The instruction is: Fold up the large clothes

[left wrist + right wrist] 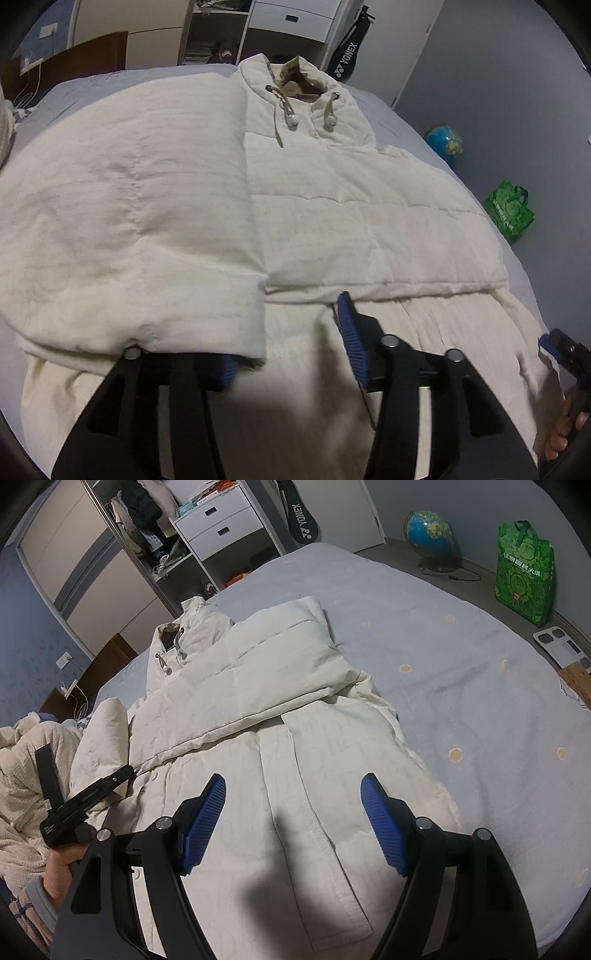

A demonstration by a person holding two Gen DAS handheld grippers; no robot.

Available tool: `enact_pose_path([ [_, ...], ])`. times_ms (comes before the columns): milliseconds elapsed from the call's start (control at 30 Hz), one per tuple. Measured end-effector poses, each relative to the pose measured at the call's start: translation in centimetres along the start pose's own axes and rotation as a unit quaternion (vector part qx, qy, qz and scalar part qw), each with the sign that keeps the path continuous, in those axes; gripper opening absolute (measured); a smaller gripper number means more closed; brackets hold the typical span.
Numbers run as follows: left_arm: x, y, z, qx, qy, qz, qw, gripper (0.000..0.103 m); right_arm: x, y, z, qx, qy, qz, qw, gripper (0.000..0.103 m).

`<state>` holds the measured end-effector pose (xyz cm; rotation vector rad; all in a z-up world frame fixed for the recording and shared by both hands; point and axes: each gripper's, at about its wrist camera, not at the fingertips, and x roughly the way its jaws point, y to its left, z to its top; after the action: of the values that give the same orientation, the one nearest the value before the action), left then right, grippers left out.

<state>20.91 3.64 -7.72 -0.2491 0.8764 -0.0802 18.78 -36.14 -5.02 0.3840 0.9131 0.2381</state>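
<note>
Rightward, bare bedsheet (480,701) beyond jacket (295,812)

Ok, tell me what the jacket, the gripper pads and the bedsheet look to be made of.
Jacket: cream padded fabric, matte; stitched quilting lines and puffy panels suggest a filled woven shell, perhaps cotton or a blend.
Pads: blue, finely ribbed, slightly dull; likely rubber or soft plastic on black hard-plastic fingers.
Bedsheet: pale blue-grey matte woven cloth with small yellow dots; cotton-like, fibre uncertain.
</note>
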Motion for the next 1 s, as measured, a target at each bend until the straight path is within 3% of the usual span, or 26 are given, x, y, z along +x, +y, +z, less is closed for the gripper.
enact_pose_path([
  [33, -0.6, -0.2, -0.1, 0.004, 0.001, -0.001, 1.0, 0.055, 0.0, 0.0, 0.0, -0.001, 0.0, 0.0, 1.0, 0.072],
  [167, -2.5, -0.8, -0.8, 0.007, 0.015, 0.005, 0.9999, 0.082, 0.1, 0.0, 0.0, -0.002, 0.0, -0.001, 1.0, 0.072],
  [467, -8.4, 1.4, -1.5, -0.029, -0.008, 0.03, 0.9991, 0.083, 0.3, 0.6, -0.2, -0.02, 0.003, -0.011, 1.0, 0.072],
  [700, -14.5, 4.5, -2.3, -0.043, -0.061, 0.097, 0.9924, 0.093, 0.7, 2.0, -0.5, -0.055, 0.012, -0.019, 0.998, 0.072],
  [867, -18.1, 8.1, -3.9, -0.132, -0.078, 0.108, 0.9822, 0.095, 0.9, 4.3, -0.9, -0.107, 0.024, -0.023, 0.994, 0.072],
  [1000, -20.0, 11.0, -5.9, -0.216, -0.111, 0.095, 0.9652, 0.095, 1.1, 6.9, -1.5, -0.157, 0.034, -0.021, 0.987, 0.072],
])
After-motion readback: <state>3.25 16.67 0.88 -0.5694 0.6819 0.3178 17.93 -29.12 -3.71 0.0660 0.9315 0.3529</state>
